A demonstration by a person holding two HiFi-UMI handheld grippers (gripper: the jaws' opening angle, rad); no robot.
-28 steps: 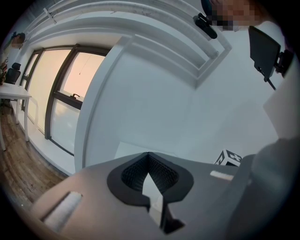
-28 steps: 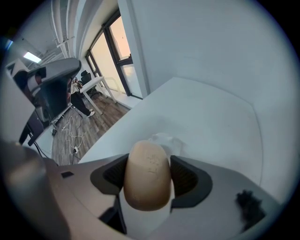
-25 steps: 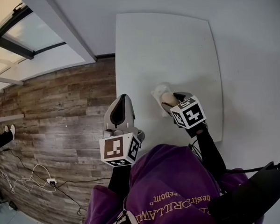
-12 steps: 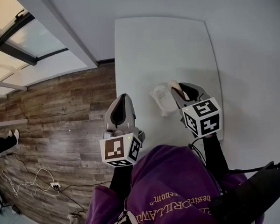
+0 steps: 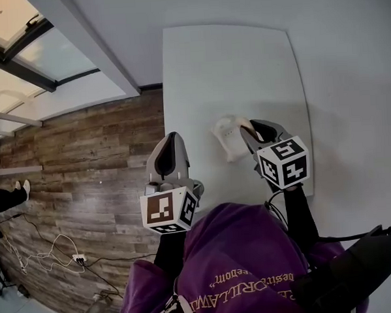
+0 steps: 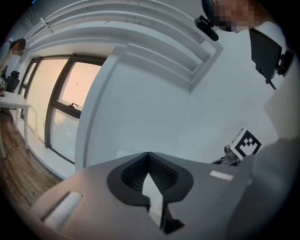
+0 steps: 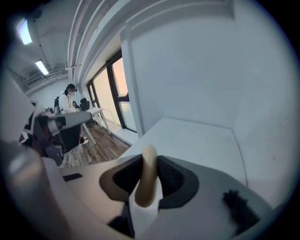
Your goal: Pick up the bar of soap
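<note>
The beige bar of soap (image 7: 146, 174) stands on edge between the jaws of my right gripper (image 7: 149, 158). The jaws have just been closing and now press on it from both sides. In the head view the right gripper (image 5: 249, 127) holds the soap (image 5: 245, 124) in the air just right of a white soap dish (image 5: 225, 138), which lies on the white table (image 5: 243, 65). My left gripper (image 5: 170, 162) hangs at the table's left edge, over the wooden floor. Its jaws meet at the tips (image 6: 148, 154) with nothing between them.
The table stands against a white wall (image 5: 348, 79), with its near edge (image 5: 302, 194) close to my body. Wooden floor (image 5: 85, 165) with cables (image 5: 37, 252) lies to the left. A person at a desk (image 7: 70, 101) shows far off by the windows.
The right gripper has closed on the soap and lifted it off the dish, moving up and slightly right. The left gripper has stayed where it was.
</note>
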